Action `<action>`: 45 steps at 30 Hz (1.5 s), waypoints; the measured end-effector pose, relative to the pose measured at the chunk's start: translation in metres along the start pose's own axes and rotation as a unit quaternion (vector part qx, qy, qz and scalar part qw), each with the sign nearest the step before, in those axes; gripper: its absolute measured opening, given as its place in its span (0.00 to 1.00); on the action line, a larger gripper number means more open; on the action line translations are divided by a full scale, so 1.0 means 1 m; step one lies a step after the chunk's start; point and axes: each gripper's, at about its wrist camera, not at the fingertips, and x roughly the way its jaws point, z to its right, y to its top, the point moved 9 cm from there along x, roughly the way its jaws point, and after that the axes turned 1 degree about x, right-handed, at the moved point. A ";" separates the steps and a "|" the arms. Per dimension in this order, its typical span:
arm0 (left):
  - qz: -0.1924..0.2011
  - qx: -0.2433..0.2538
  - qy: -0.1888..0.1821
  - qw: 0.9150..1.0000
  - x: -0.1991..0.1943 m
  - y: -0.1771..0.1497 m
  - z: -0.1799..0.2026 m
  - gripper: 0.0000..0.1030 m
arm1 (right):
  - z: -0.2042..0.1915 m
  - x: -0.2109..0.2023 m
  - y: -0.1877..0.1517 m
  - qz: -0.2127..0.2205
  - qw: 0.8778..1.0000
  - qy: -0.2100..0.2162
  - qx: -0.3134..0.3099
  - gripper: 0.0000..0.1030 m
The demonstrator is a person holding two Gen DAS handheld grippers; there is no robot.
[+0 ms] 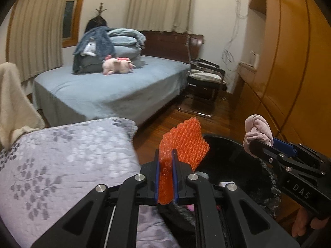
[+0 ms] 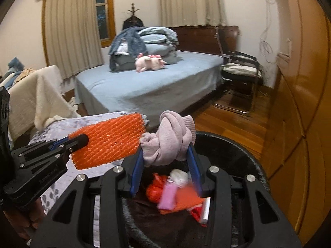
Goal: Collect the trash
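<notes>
Right wrist view: the right gripper [image 2: 168, 153] clamps a knotted pink cloth [image 2: 169, 138] at frame centre, directly above the black bin [image 2: 244, 150], whose mouth fills the lower right. At left, the left gripper [image 2: 77, 142], nearly closed, pinches an orange foam net [image 2: 107, 140] whose long axis points toward the bin, just short of the rim. Both grippers tilt moderately downward; the right is nearer the opening.

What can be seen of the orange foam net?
The orange foam net is a flattened mesh sleeve of soft, springy-looking foam, bright orange, with an open lattice. The left claw is shut on one end, so the rest sticks out free beyond its fingers, beside the black bin and next to the knotted pink cloth.
</notes>
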 end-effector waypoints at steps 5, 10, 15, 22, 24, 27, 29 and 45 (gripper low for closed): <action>-0.025 0.014 -0.020 0.999 0.024 -0.008 0.028 0.10 | 0.030 0.008 -0.017 -0.016 1.000 -0.022 0.011 0.38; -0.044 0.021 -0.029 0.998 0.043 -0.016 0.039 0.10 | 0.045 0.018 -0.029 -0.028 0.999 -0.031 0.020 0.39; -0.052 0.026 -0.040 0.997 0.051 -0.021 0.047 0.11 | 0.052 0.029 -0.036 -0.039 0.998 -0.041 0.017 0.48; -0.072 0.027 -0.058 0.995 0.055 -0.033 0.049 0.48 | 0.067 0.030 -0.044 -0.040 0.997 -0.064 0.021 0.67; -0.078 0.023 -0.062 0.995 0.054 -0.037 0.047 0.53 | 0.070 0.028 -0.043 -0.036 0.997 -0.070 0.023 0.73; -0.074 0.023 -0.058 0.995 0.048 -0.038 0.040 0.58 | 0.073 0.023 -0.039 -0.025 0.996 -0.082 0.023 0.86; -0.068 0.022 -0.052 0.996 0.042 -0.038 0.034 0.65 | 0.073 0.018 -0.037 -0.016 0.996 -0.090 0.019 0.91; -0.012 -0.004 0.009 1.000 -0.040 -0.017 -0.016 0.94 | 0.021 -0.036 -0.024 -0.006 0.999 -0.046 0.016 0.95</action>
